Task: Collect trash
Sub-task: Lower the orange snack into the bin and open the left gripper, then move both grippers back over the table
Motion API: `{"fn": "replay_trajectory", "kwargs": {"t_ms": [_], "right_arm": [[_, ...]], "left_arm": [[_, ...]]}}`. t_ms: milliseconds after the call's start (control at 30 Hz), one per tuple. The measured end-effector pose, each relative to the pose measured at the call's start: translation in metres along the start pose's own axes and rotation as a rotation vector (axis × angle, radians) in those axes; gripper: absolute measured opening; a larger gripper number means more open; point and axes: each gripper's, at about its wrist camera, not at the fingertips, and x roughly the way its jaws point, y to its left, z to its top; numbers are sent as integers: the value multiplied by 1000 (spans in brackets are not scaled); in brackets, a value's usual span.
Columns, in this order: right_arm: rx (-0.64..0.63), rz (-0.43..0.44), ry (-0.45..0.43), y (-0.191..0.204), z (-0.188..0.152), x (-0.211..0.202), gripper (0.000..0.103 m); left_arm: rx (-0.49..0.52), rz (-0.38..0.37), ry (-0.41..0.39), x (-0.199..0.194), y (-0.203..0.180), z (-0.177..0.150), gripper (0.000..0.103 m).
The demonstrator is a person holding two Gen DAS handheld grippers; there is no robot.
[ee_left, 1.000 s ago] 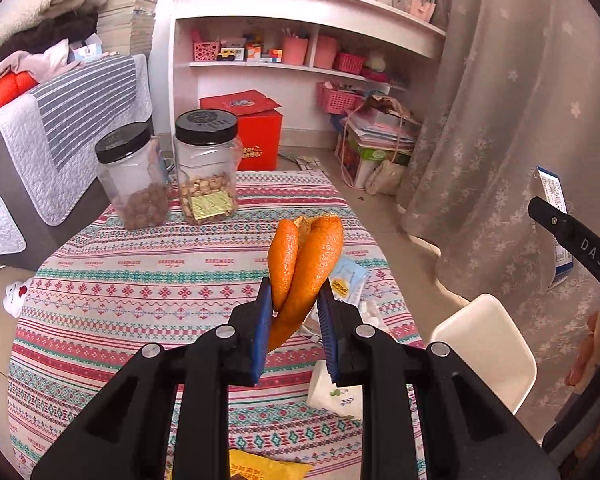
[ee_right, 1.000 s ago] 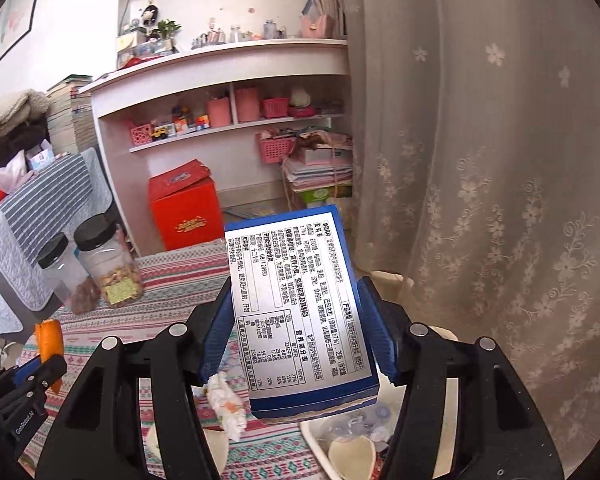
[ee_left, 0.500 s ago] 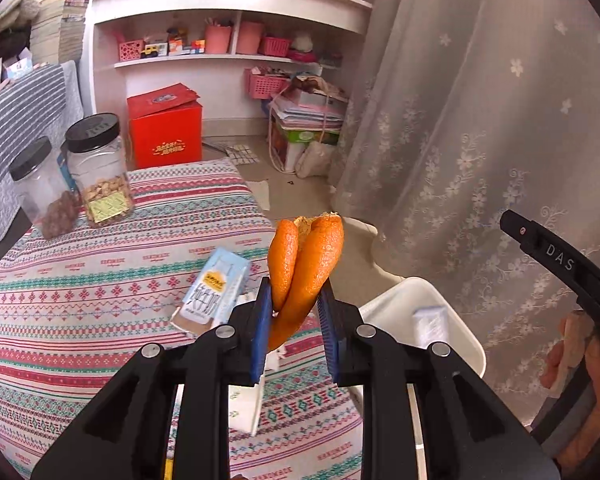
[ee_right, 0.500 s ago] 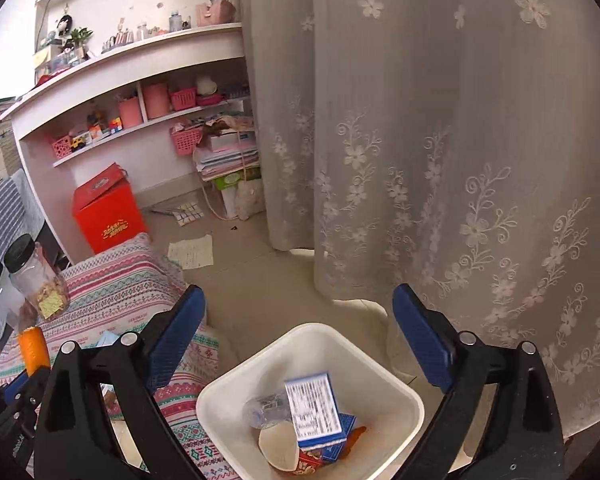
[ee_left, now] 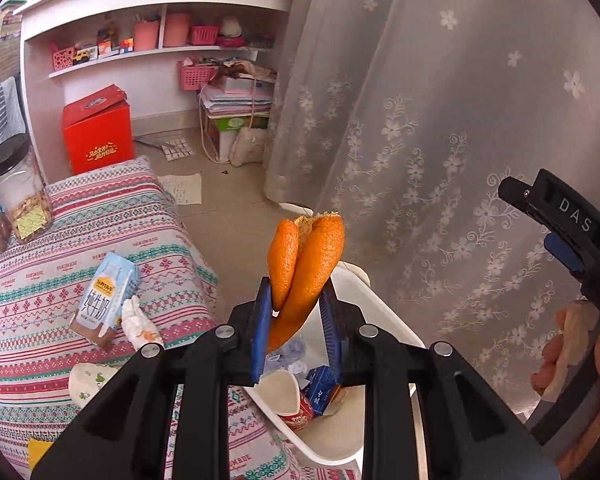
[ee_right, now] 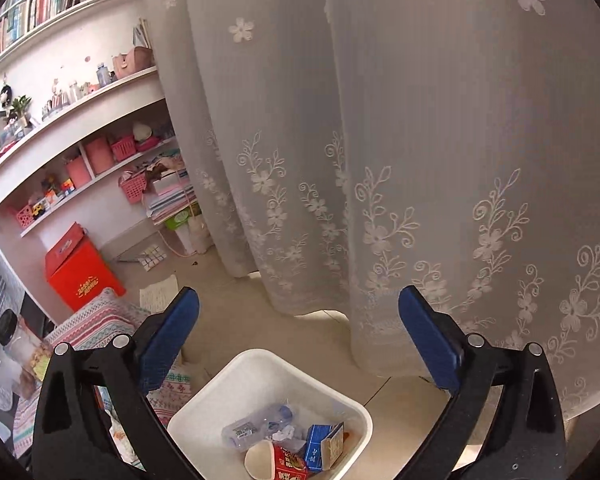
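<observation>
My left gripper is shut on an orange peel, holding it over the near corner of a white bin. The bin holds a plastic bottle, a blue carton and a red and white cup. My right gripper hangs above the bin with its jaws wide open and nothing between them. It shows at the right edge of the left wrist view as well, held by a hand. A milk carton and crumpled tissue lie on the patterned tablecloth.
A flowered lace curtain hangs close behind the bin. Two black-lidded jars stand at the table's far left. A red box, stacked papers and white shelves sit beyond on the floor. A yellow packet lies near the table's front edge.
The right gripper opened and let go of the blue carton, which now lies in the bin. The left gripper carried the orange peel rightwards from over the table to the bin.
</observation>
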Motion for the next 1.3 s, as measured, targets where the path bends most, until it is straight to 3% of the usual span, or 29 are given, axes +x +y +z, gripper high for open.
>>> {"fn": "replay_trajectory", "kwargs": {"t_ms": [233,433,733,1067,1300], "right_arm": [[19,-21,-3,-11,3,2,96],[12,-45,-8,-16,4,2,96],[-125,-79,-24,5,-7,1,96],[-351,-20,57,54,-43,2,96],[-463,75,134,99,-74,2,96]], "left_arm": [[41,-30,33,12,-27,-2,28],[55,-8,19,8,-32,-3,63],[0,162,-27,-10,-4,-2,89],[-179,319,6,-23,57,-21,92],[-245,419,21,-42,93,-43,92]]}}
